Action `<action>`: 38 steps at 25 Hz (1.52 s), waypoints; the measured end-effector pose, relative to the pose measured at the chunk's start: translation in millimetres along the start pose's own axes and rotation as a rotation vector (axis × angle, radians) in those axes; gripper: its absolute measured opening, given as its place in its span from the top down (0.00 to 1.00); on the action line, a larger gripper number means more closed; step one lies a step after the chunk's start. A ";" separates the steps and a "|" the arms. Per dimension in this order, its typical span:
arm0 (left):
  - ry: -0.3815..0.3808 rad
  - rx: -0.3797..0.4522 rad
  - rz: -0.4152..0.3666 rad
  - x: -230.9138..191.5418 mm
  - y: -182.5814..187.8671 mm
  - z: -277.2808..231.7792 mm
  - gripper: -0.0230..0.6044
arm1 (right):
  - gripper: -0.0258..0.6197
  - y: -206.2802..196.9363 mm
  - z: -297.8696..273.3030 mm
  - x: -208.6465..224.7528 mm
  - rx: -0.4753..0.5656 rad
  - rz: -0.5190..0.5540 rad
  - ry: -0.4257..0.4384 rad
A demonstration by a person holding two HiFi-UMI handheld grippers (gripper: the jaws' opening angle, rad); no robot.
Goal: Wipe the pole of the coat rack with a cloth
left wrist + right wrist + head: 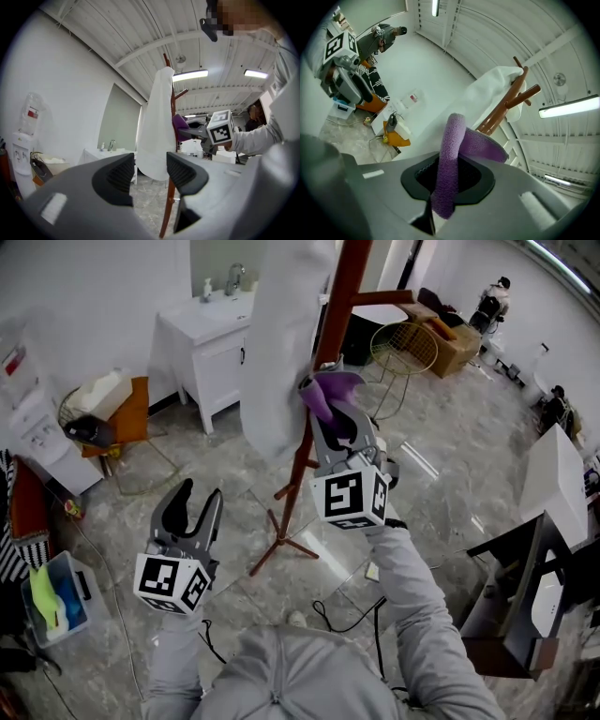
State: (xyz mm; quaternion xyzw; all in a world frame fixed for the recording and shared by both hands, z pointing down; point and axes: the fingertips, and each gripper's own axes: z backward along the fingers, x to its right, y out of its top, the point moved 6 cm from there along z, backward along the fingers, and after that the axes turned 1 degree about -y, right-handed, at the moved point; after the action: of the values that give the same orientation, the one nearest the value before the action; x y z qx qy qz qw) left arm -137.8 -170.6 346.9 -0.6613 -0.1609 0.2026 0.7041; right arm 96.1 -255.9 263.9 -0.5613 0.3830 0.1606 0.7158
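Here, well off to the left of the left claw [200, 491], a water cooler [33, 427] stands against the wall, and a white cabinet [211, 338] with a sink sits beyond the claw's tips. The left claw is held low, well apart from the coat rack, with its jaws spread wide and nothing between them. In the left gripper view, the gap between the jaws frames only distant things. Ahead and to the right of it hangs a long white coat [281, 343], draped from the top of the rack and covering the pole's left side. The pole [339, 296] is a slim, smooth, reddish-brown wooden post. It looks tilted in the head view and ends in splayed feet [281, 540] on the grey marbled floor [441, 474], between the two claws and below them. In the right gripper view, short angled pegs [525, 91] of the same wood branch from its top. The right claw [330, 411] is raised to the middle of the pole, its jaws clenched on a purple cloth [330, 390]. The cloth is fuzzy and folded, and it sticks out past the jaw tips in a thick roll with one flap bent to the right. Its free end lies against the right side of the pole, just beside the coat's edge. Further to the right, beyond this claw, is a round wire basket [403, 345] on thin legs.
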 end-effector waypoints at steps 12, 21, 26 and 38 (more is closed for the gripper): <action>-0.023 -0.013 0.016 1.7 -9.2 -4.1 0.60 | 0.88 -57.2 2.5 -72.3 -0.184 0.027 0.174; -0.024 -0.031 0.027 -4.2 -15.9 -4.7 0.60 | 0.88 -77.8 1.8 -111.1 -0.257 -0.015 0.241; -0.025 -0.037 0.030 -5.3 -17.5 -5.1 0.60 | 0.88 -80.8 -0.4 -125.3 -0.279 -0.013 0.272; -0.033 -0.054 0.044 -6.1 -24.0 -4.7 0.60 | 0.88 -67.4 28.7 -139.9 -0.240 -0.097 0.291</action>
State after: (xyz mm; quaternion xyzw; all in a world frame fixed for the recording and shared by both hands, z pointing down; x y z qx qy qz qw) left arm -139.0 -178.8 370.7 -0.6800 -0.1632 0.2243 0.6787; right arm 59.5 -222.8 413.9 -0.6780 0.4331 0.0874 0.5875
